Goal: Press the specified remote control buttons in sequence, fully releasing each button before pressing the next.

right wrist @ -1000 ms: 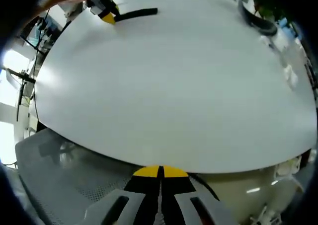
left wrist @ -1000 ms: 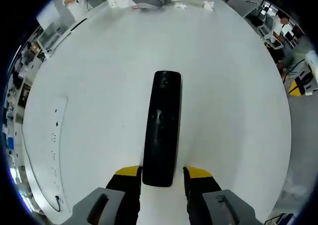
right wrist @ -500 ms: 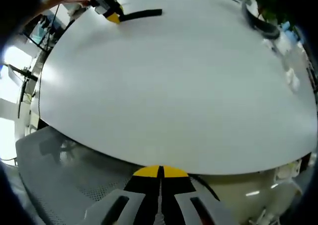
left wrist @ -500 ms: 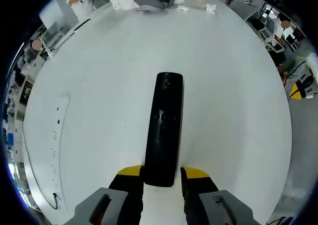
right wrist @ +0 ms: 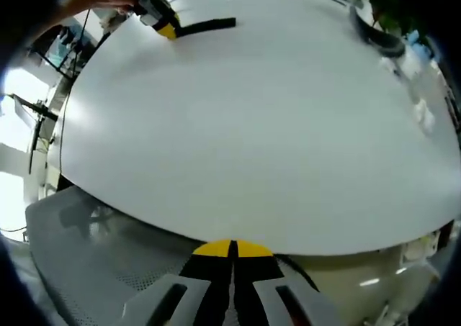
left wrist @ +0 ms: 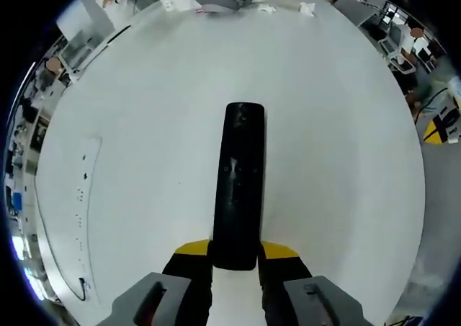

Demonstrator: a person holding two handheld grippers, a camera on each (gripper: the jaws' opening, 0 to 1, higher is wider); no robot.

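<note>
The remote (left wrist: pixel 237 186) lies flat on the white bench (left wrist: pixel 338 146), well in from its edges. Your left claw (left wrist: pixel 235 252) clamps its near end. Your right claw (right wrist: pixel 232 250), pinched shut on nothing, hangs off the near edge. No button press begun, I judge.

Left gripper (left wrist: pixel 235 252) jaws clamped on a black remote's near end, right gripper (right wrist: pixel 232 252) jaws pressed together, empty

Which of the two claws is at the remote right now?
The left claw: its yellow-tipped jaws flank the near end of the black remote on the white table. The right claw sits shut at the table's edge, far away.
</note>
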